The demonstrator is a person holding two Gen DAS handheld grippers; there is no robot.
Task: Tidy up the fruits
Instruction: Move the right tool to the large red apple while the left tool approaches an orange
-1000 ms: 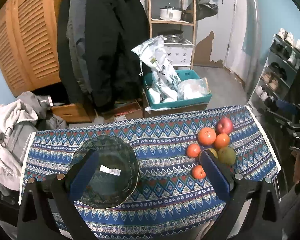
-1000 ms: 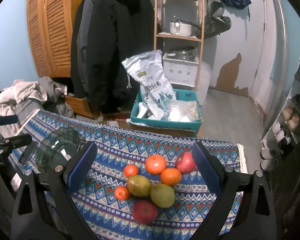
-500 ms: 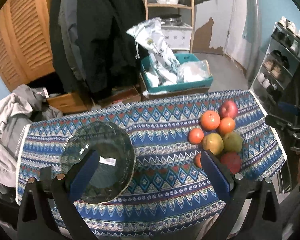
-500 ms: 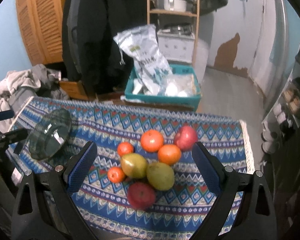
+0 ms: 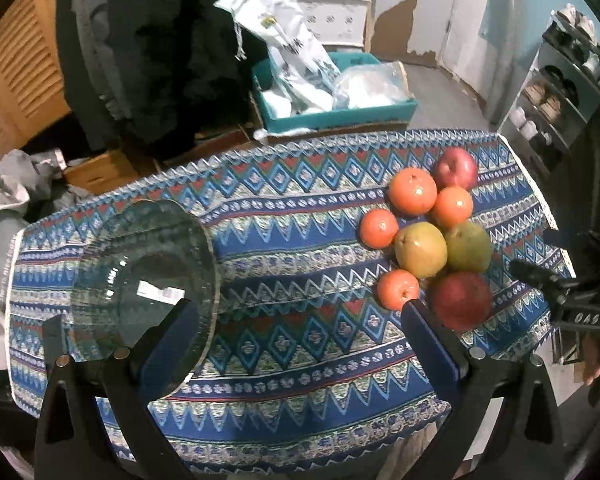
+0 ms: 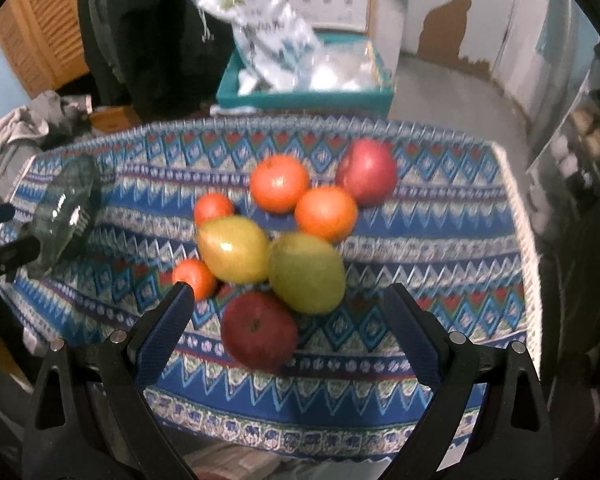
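Desk (image 5: 300, 344), draped in a blue zigzag-patterned cloth, is carrying every item. Round clear glass dish (image 5: 140, 276) is sitting at 9 o'clock on the cloth. Fruit cluster is lying at 3 o'clock, pieces touching: far dark-red apple (image 5: 456, 168), large orange (image 5: 412, 191), three smaller oranges, yellow-green pear (image 5: 420, 249), green pear (image 5: 469, 247), near red apple (image 5: 462, 300).

Left hand-held gripper (image 5: 300, 344) is hovering above the near edge, fingers spread wide and holding nothing; one blue pad is overlapping the dish rim.

Right hand-held gripper (image 6: 288, 332) is gaping wide and empty over the fruit, the near red apple (image 6: 259, 334) lying between its pads in view; contact cannot be told.
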